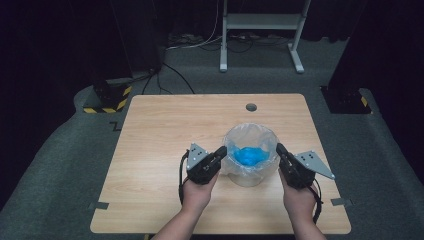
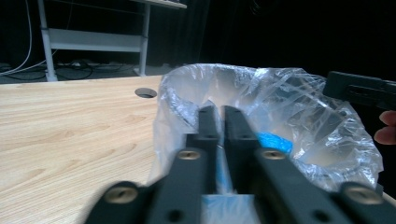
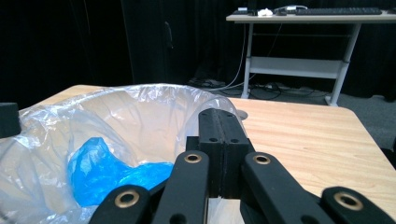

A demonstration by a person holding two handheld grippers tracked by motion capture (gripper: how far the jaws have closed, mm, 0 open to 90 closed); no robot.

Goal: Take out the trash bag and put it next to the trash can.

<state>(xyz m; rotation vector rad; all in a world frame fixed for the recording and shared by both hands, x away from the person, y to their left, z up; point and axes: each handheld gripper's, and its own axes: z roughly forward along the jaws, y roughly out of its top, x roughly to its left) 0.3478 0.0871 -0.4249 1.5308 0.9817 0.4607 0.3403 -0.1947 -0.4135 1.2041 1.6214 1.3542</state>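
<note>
A small clear bin stands on the wooden table, right of centre toward the near edge, lined with a transparent plastic bag whose top is folded over the rim. A crumpled blue item, apparently plastic, lies in the bottom.

The left gripper sits at the bag's left rim, the right gripper at its right rim. Each gripper view shows the jaws drawn fully together at the bag's edge; film appears pinched between them, though how much cannot be confirmed.

Judgement: the step in hand is lifting the liner clear of the bin. Recommended: raise both grippers evenly and straight up, keeping the rim taut. Uneven pull risks tipping the light bin or tearing the film.
</note>
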